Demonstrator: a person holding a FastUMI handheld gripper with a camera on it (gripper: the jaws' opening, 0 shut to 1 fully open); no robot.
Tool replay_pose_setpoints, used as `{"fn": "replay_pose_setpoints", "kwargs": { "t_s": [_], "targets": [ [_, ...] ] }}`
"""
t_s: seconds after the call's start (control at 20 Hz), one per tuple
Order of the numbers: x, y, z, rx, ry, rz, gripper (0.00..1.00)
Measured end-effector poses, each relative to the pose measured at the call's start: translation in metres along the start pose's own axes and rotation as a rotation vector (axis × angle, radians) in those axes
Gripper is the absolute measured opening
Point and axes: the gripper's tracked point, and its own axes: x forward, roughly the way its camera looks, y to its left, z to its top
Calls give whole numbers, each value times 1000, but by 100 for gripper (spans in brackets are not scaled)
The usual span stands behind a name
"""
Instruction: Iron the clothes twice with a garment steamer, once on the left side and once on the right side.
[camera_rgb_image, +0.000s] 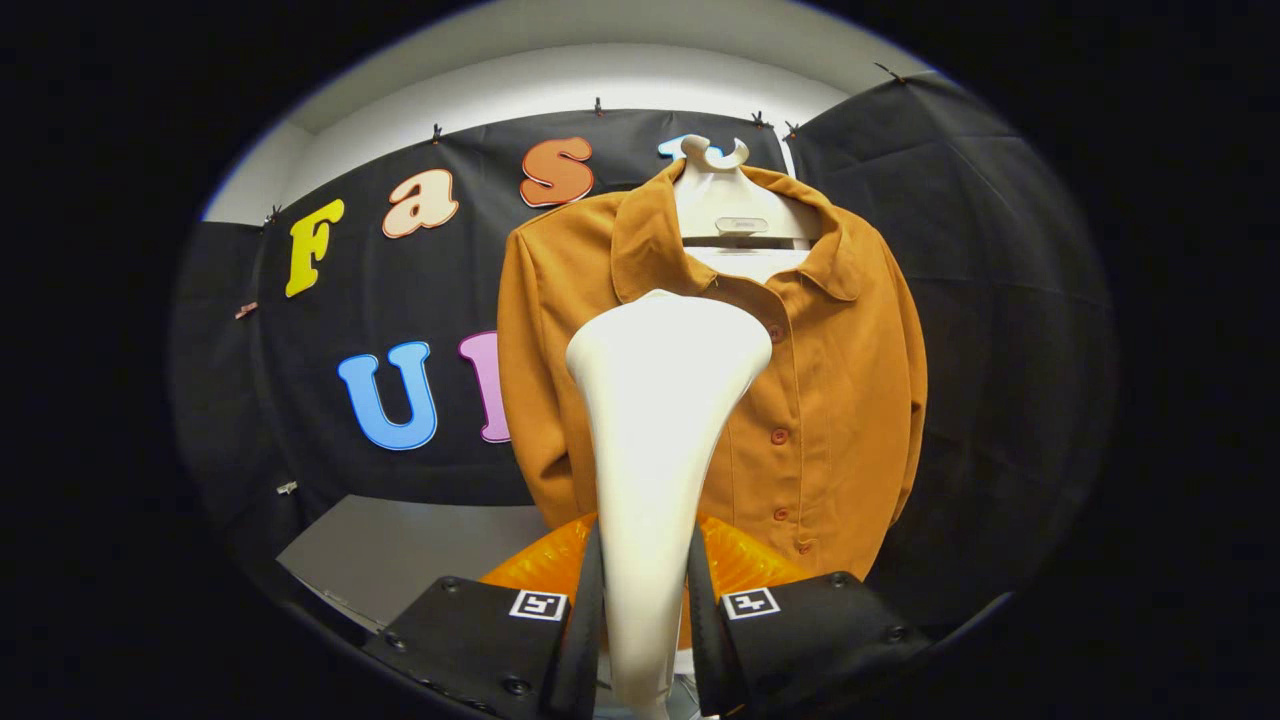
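A mustard-orange shirt (820, 400) hangs front-on against the booth's black cloth wall (1000, 300), filling the far middle of the scene. It is buttoned down its front, a row of matching buttons (779, 436) running down the placket, the collar spread open at the top and both sleeves hanging straight at its sides. It sits on a pale hanger (722, 205) whose hook rises above the collar; what the hook hangs from, I cannot tell. To the left of the shirt and lower down, a grey table surface (400, 550) stretches back to the foot of the cloth wall.

Nearer to me, the white garment steamer (655, 430) stands upright in front of the shirt's left half, its wide head level with the chest just below the collar, its body narrowing downward into a slim handle. Whether the head touches the fabric I cannot tell. A ribbed, translucent orange part (745, 560) flares out on both sides behind the handle, just beyond my fingers.

My gripper (645, 640) is clamped on that handle: both fingers (585, 630) press against its sides, one left and one right, with the handle filling the space between them.
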Motion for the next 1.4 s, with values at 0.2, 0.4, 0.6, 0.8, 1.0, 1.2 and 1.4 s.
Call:
{"fn": "replay_pose_setpoints", "kwargs": {
  "t_s": [0.2,0.4,0.6,0.8,1.0,1.2,1.4],
  "targets": [
    [15,-7,-8,12,19,22,42],
    [30,-12,-16,23,44,36,42],
    [42,-17,-31,29,82,48,42],
    [48,-22,-61,38,144,52,42],
    [53,-25,-88,48,197,54,42],
    [56,-33,-110,55,250,53,42],
    [54,-37,-144,63,308,46,42]
  ]
}}
